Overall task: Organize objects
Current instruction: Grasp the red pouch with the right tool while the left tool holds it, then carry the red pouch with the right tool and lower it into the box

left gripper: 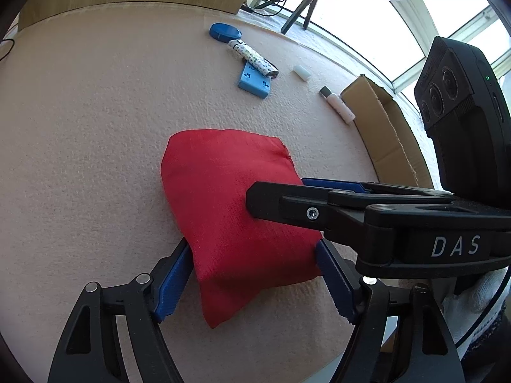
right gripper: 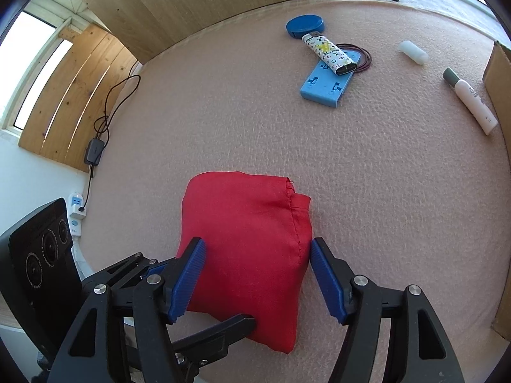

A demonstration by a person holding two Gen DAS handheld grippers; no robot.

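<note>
Two tools meet at the red pouch [left gripper: 230,204] on the pink counter [left gripper: 89,127] — the left tool [left gripper: 254,274] and right tool [right gripper: 255,279] each straddle it, fingers spread, blue pads at its sides. Beyond the pouch lie a blue block [right gripper: 325,86], lighter [right gripper: 329,52] and white tube [right gripper: 472,102] — a box [left gripper: 389,134] farther right.

Brightness: strong daylight, both views well lit.
Source: windows [left gripper: 367,25] behind the tabletop [left gripper: 95,127], blown out to white.
Shadows: soft, short, beneath the red cloth bag [left gripper: 230,210].
Distortion: heavy fisheye curving; black vignette at every corner.
Focus: bag weave fairly sharp; things near the windows softer.
Colour: red bag oversaturated, edges glowing slightly.
</note>
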